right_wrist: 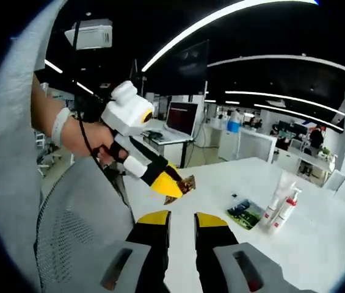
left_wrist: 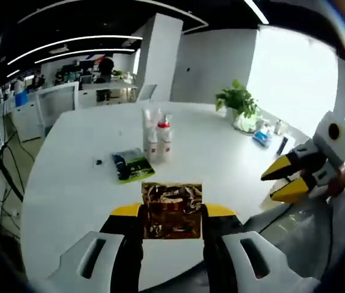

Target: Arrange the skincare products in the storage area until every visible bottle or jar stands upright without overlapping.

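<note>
In the left gripper view, the left gripper (left_wrist: pixel 172 215) has its yellow-tipped jaws set wide, with a shiny brown-gold sachet (left_wrist: pixel 172 209) pinched between them. The sachet is flat, faces the camera, and fills the whole gap from one jaw to the other, held above the near edge of the white table (left_wrist: pixel 68 177). In the right gripper view the same gripper (right_wrist: pixel 173 183) enters from the left, held in a person's hand (right_wrist: pixel 90 139); its yellow tips close on the sachet (right_wrist: pixel 184 186) by one edge, over the table corner.

The right gripper (right_wrist: pixel 181 221) has its own jaws standing apart with a narrow gap and nothing between them; they hover above the table edge, next to a grey mesh chair (right_wrist: pixel 80 213). In the left gripper view it (left_wrist: pixel 285 182) comes in from the right, off the table's side, its two yellow tips a little apart and touching nothing.

Near the middle of the table stand the bottles (left_wrist: pixel 157 135): a clear tube and a white pump bottle with a red collar, upright and close together. In the right gripper view they (right_wrist: pixel 282 207) stand side by side, just touching or nearly so. A dark green packet (left_wrist: pixel 132 165) lies flat just beside them, towards the grippers. A potted plant (left_wrist: pixel 238 101) sits at the far edge of the table, well apart from the bottles.
</note>
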